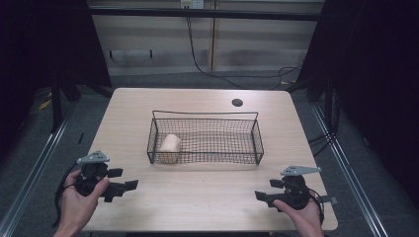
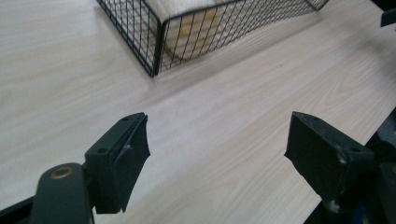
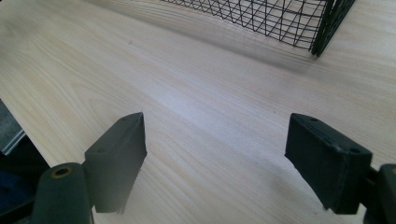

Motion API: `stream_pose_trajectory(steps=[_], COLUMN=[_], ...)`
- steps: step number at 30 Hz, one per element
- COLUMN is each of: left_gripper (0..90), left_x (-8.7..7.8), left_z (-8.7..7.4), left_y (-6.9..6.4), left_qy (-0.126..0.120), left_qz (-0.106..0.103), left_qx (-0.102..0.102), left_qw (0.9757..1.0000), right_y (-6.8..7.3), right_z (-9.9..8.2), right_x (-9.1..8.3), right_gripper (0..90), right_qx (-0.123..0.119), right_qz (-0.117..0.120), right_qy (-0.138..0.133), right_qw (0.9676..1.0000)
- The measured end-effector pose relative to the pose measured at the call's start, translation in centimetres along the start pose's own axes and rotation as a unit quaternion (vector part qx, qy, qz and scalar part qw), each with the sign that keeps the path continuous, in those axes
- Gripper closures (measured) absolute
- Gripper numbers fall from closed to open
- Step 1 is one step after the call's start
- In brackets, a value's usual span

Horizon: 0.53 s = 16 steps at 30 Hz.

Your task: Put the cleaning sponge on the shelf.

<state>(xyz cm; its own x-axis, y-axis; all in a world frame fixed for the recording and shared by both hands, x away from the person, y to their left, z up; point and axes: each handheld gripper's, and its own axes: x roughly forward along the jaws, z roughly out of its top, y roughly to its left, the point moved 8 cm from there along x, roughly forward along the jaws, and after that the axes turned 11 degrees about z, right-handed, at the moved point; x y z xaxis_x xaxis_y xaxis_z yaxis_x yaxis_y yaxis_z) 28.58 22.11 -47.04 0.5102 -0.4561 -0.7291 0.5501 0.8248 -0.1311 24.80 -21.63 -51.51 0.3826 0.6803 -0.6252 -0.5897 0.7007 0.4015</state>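
Inside wire basket (image 1: 257, 140): pale tan roll (image 1: 169, 147), left end | both grippers' fingers wide, empty

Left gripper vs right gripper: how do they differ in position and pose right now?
The left gripper sits at the table's near left edge, the right gripper at its near right.
The left one's jaws point right toward the middle, the right one's point left.
The left is nearer the wire basket's end holding the pale roll; the right faces the basket's bare end.
Shared: both are hand-held, open, holding nothing, with a grey plate on top.
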Motion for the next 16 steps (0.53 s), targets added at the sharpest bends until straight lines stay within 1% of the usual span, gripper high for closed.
stream_pose_trajectory(steps=[1, 2, 3, 4, 5, 6, 7, 8, 9, 10, 11, 12, 13, 14, 15, 16], left_gripper=[20.7, 20.7, 20.7, 20.7, 20.7, 20.7, 20.7, 20.7, 20.6, 20.7, 20.7, 20.7, 20.6, 20.7, 20.7, 20.6], left_x=[0.1, 0.1, 0.1, 0.2, 0.3, 0.4, 0.5, 0.6, 0.6, 0.7, 0.8, 0.9, 1.1, 1.3, 1.5, 1.5], left_z=[-0.3, -0.5, -0.7, -0.9, -1.1, -1.3, -1.6, -1.8, -2.1, -2.3, -2.8, -3.1, -3.4, -3.7, -3.8, -3.8], left_y=[0.0, 0.2, 0.2, 0.2, 0.3, 0.3, 0.4, 0.4, 0.3, 0.3, 0.3, 0.2, 0.1, -0.1, -0.3, -0.3], left_qy=[-0.005, -0.016, -0.023, -0.03, -0.035, -0.031, -0.034, -0.034, -0.033, -0.04, -0.042, -0.037, -0.032, -0.023, -0.019, -0.017], left_qz=[0.004, 0.007, -0.001, -0.005, -0.003, -0.003, -0.004, -0.007, -0.015, -0.016, -0.005, 0.0, -0.005, -0.02, -0.033, -0.028], left_qx=[-0.002, -0.011, -0.02, -0.025, -0.033, -0.031, -0.037, -0.038, -0.042, -0.04, -0.028, -0.024, -0.029, -0.035, -0.036, -0.028], left_qw=[1.0, 0.9998, 0.9995, 0.9992, 0.9989, 0.999, 0.9987, 0.9987, 0.9984, 0.9983, 0.9987, 0.999, 0.9991, 0.9989, 0.9986, 0.9991], right_y=[0.0, 0.0, -0.1, -0.1, 0.0, 0.0, 0.0, -0.1, -0.1, -0.1, -0.1, -0.1, -0.2, -0.3, -0.4, -0.5], right_z=[0.0, 0.0, 0.0, 0.0, 0.0, 0.0, 0.0, 0.1, 0.1, 0.1, 0.0, -0.1, -0.2, -0.5, -0.6, -0.6], right_x=[0.0, 0.0, 0.0, 0.0, 0.0, 0.0, 0.0, 0.0, 0.0, 0.1, 0.1, 0.2, 0.2, 0.4, 0.5, 0.7], right_gripper=[20.1, 20.1, 20.1, 20.1, 20.2, 20.3, 20.2, 20.2, 20.2, 20.2, 20.2, 20.9, 21.7, 21.5, 20.8, 20.6], right_qx=[0.002, 0.004, 0.002, 0.0, 0.001, 0.0, 0.0, 0.001, 0.001, 0.0, -0.001, 0.0, 0.0, 0.006, 0.006, 0.003], right_qz=[-0.001, -0.001, 0.0, -0.001, -0.001, -0.001, -0.001, -0.001, -0.001, -0.002, -0.003, -0.008, -0.01, -0.015, -0.017, -0.016], right_qy=[0.0, -0.001, -0.001, -0.001, -0.001, -0.001, -0.002, -0.003, -0.004, -0.003, -0.001, 0.003, 0.009, 0.019, 0.027, 0.028], right_qw=[1.0, 1.0, 1.0, 1.0, 1.0, 1.0, 1.0, 1.0, 1.0, 1.0, 1.0, 1.0, 0.9999, 0.9997, 0.9995, 0.9995])
